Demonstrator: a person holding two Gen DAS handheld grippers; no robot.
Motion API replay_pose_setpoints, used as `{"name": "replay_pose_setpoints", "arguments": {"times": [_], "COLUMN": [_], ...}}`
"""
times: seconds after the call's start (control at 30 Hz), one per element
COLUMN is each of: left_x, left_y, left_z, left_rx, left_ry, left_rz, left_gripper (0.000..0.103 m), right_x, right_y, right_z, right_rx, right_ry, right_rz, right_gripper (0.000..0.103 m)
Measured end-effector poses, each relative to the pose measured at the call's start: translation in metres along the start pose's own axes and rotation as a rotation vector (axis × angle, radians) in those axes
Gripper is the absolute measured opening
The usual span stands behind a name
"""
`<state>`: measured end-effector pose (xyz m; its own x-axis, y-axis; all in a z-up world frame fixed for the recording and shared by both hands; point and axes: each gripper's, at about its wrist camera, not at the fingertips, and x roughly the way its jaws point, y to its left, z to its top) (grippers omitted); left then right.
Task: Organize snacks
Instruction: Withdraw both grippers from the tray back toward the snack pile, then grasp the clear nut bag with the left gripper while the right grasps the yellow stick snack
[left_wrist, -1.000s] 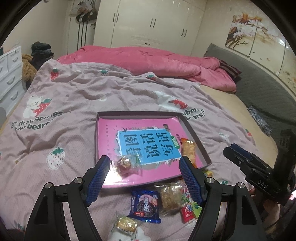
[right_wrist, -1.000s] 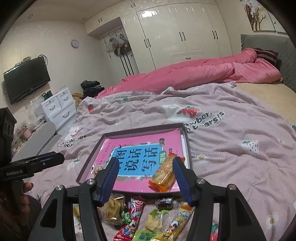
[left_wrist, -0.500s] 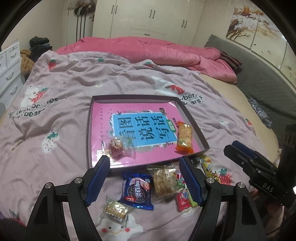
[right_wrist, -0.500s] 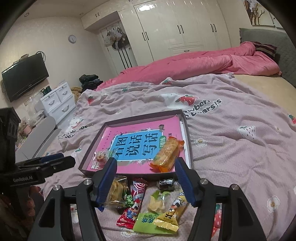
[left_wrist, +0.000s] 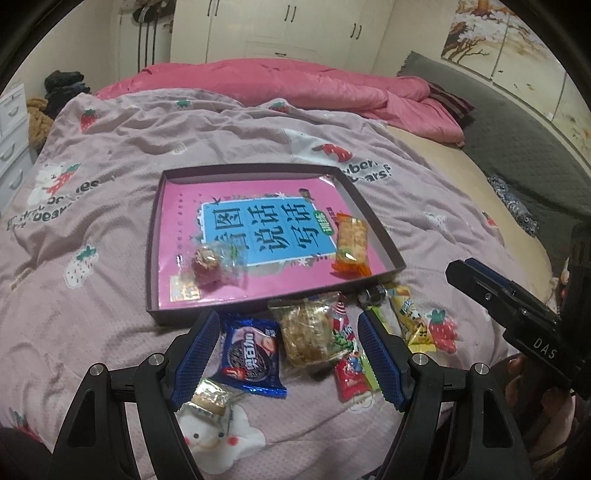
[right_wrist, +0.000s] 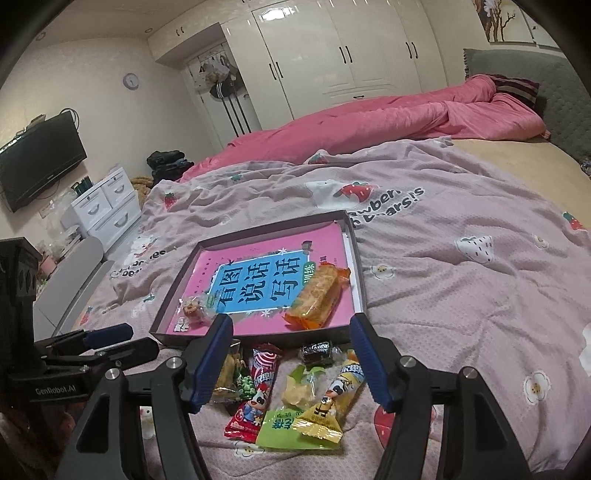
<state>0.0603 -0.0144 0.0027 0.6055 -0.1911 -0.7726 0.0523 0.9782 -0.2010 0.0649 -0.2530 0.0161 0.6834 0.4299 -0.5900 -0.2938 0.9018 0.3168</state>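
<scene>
A shallow dark box with a pink and blue printed bottom lies on the bed. It holds an orange cracker pack and a clear-wrapped candy. Loose snacks lie in front of it: a blue cookie pack, a clear nut brittle pack, a red candy stick, a yellow pack, a green pack and a small dark candy. My left gripper is open above the blue and clear packs. My right gripper is open above the pile.
The bed has a pink strawberry-print blanket and a pink quilt at the back. A gold-wrapped candy lies near my left fingers. White drawers and a TV stand at the left wall.
Both grippers have pulled back from the box toward the near edge of the bed. More of the loose snack pile now lies between the fingers. Both stay open.
</scene>
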Motion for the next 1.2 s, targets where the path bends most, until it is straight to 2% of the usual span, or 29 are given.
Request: {"name": "replay_pose_setpoints", "arguments": {"times": [0.43,0.9,1.2], "left_x": [0.02,0.048,0.055], "left_y": [-0.016,-0.003,-0.003], "left_z": [-0.016,-0.022,-0.022], "left_rx": [0.033,-0.018,-0.017], "left_ry": [0.066,0.141,0.148], "left_rz": [-0.018,-0.044,-0.061], "left_gripper": [0.078,0.078,0.078], "right_x": [0.013,0.032,0.047], "right_y": [-0.017,-0.022,-0.026], "right_z": [-0.012,-0.021,-0.029], "right_rx": [0.057,0.066,0.071], "right_ry": [0.088,0.176,0.238], "right_rz": [-0.062,-0.091,-0.117], "right_gripper": [0.065,0.065,0.065]}}
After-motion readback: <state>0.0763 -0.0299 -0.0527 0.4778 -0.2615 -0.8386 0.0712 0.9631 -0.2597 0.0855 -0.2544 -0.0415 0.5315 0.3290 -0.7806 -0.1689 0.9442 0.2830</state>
